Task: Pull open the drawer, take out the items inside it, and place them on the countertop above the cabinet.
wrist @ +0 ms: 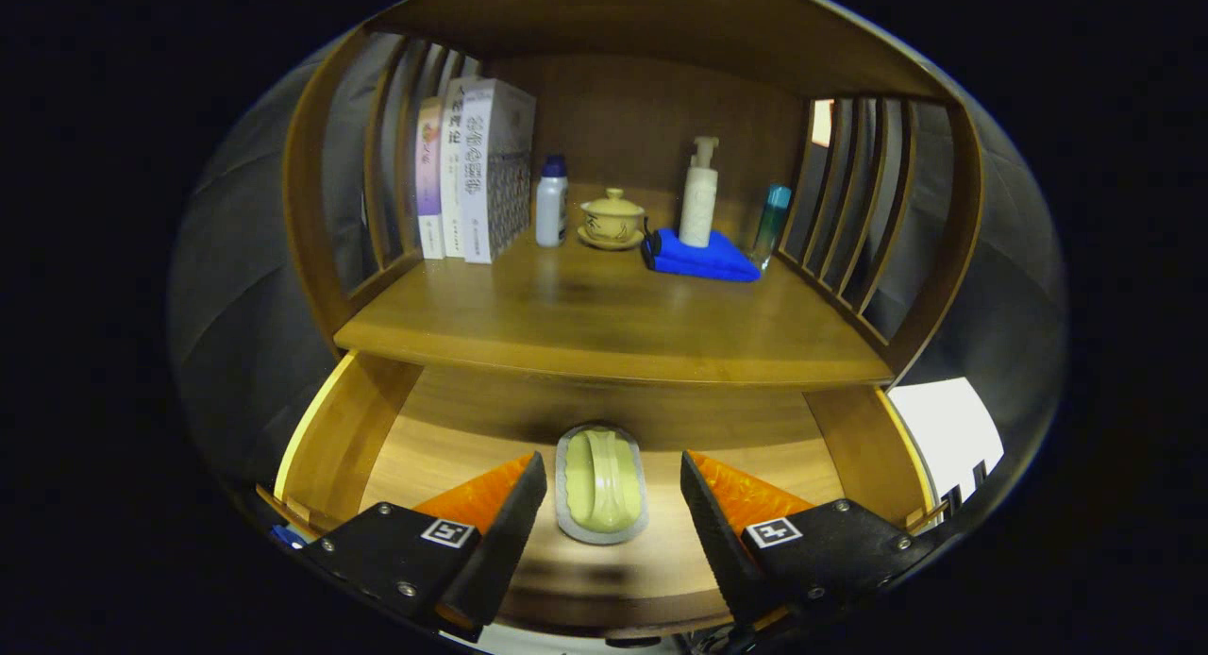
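Observation:
The wooden drawer (349, 428) stands pulled out below the countertop (604, 325). On its floor lies a pale yellow-green ceramic piece on a grey oval tray (601, 485). My gripper (612, 490) hovers over the drawer, open, with one finger on each side of the tray and a gap between each finger and it. The fingers do not touch it.
At the back of the countertop stand several books (472, 169), a white bottle with a blue cap (551, 202), a yellow lidded cup on a saucer (612, 219), a pump bottle (699, 194) on a folded blue cloth (703, 257), and a teal-capped bottle (771, 223). Slatted sides flank the shelf.

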### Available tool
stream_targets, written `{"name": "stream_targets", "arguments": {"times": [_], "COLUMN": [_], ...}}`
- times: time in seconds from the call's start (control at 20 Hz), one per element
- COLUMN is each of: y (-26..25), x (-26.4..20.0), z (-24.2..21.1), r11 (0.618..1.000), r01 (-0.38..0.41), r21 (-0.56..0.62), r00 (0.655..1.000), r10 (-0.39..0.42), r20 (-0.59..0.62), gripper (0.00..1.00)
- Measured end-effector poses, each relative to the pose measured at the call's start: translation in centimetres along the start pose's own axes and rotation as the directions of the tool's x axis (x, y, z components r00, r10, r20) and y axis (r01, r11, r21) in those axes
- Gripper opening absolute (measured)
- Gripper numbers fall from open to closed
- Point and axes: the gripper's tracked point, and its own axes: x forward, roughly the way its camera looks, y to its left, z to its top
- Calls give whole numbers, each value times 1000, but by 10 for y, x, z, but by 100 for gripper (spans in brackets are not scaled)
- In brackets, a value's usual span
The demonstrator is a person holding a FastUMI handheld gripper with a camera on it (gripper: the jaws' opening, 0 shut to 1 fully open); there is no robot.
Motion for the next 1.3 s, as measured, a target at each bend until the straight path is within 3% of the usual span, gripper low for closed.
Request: {"name": "stream_targets", "arguments": {"times": [0.35, 0.95, 1.2, 1.3], "y": [19, 11, 9, 14], "x": [41, 65, 66, 62], "z": [-19, -54, -55, -56], "r11": [999, 997, 997, 996], "r01": [-36, -61, -57, -73], "r21": [-38, -46, -59, -56], "r00": [992, 965, 971, 973], "r10": [31, 47, 42, 59], "r20": [-121, -256, -237, -223], "gripper": [76, 53, 24, 20]}}
